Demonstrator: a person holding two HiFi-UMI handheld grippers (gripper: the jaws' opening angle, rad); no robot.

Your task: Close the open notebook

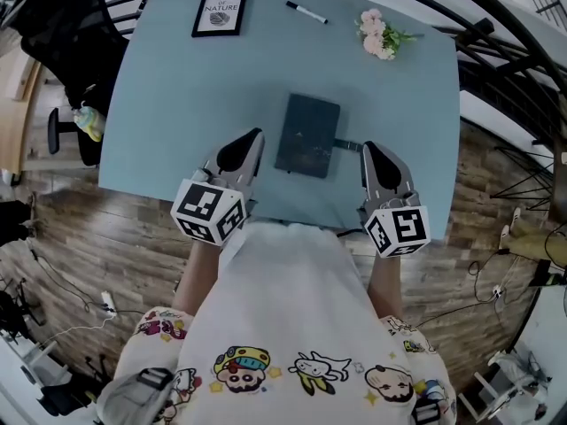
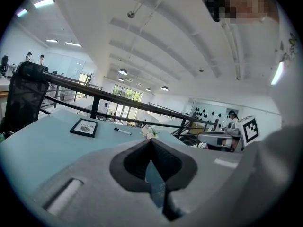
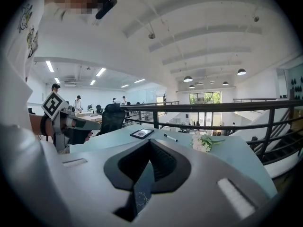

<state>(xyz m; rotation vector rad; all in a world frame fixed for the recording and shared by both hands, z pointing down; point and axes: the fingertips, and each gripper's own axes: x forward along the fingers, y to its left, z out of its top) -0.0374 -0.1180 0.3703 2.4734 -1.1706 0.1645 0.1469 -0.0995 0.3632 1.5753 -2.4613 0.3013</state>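
The notebook (image 1: 307, 135) lies closed on the light blue table (image 1: 177, 104), its dark cover up and a thin strap sticking out at its right edge. My left gripper (image 1: 257, 135) rests just left of the notebook, shut with nothing between its jaws. My right gripper (image 1: 367, 147) sits a little to the notebook's right, by the strap, also shut and empty. In the left gripper view the jaws meet tip to tip (image 2: 151, 141). In the right gripper view the jaws (image 3: 150, 141) are closed as well, and a sliver of the dark notebook (image 3: 142, 193) shows below them.
At the table's far side lie a framed picture (image 1: 220, 12), a black pen (image 1: 306, 12) and a small bunch of pink flowers (image 1: 379, 34). A black office chair (image 1: 62, 25) stands at the left. A black railing (image 1: 496, 51) runs along the right.
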